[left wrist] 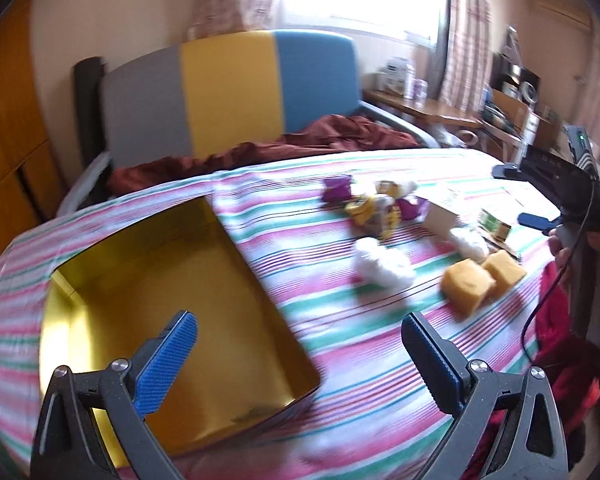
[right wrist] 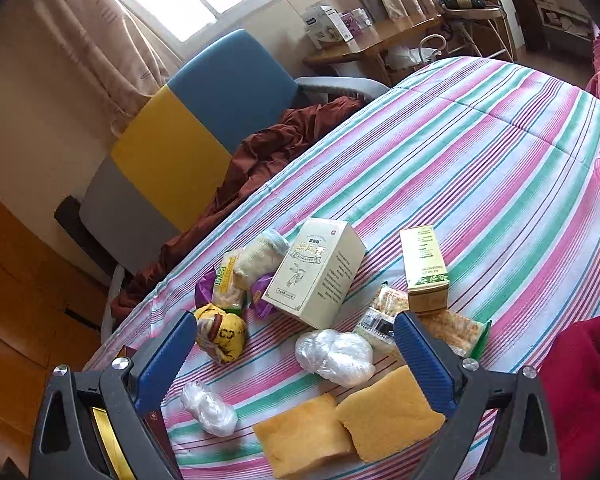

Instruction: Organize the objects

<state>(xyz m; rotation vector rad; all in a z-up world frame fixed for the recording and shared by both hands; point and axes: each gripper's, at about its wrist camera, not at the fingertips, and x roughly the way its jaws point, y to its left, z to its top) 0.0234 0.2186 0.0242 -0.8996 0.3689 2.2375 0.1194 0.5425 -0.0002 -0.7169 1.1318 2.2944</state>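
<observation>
Left gripper [left wrist: 300, 344] hangs spread wide and empty over the gold box [left wrist: 172, 304], which sits open near the bed's [right wrist: 480, 152] left edge, nothing inside that I can see. Further right, the clutter waits mid-bed: yellow snack [right wrist: 220, 332], white plastic wads [right wrist: 334, 354], tall carton [right wrist: 318, 272], green carton [right wrist: 426, 268]. Right gripper [right wrist: 296, 360] is also spread and empty, poised above the two sponges [right wrist: 352, 420] at the near edge. Risks, as I judge them: the sponges touch, so a wide bite may drag both; soft bedding could tip the cartons; the wads may slip from the pads.
</observation>
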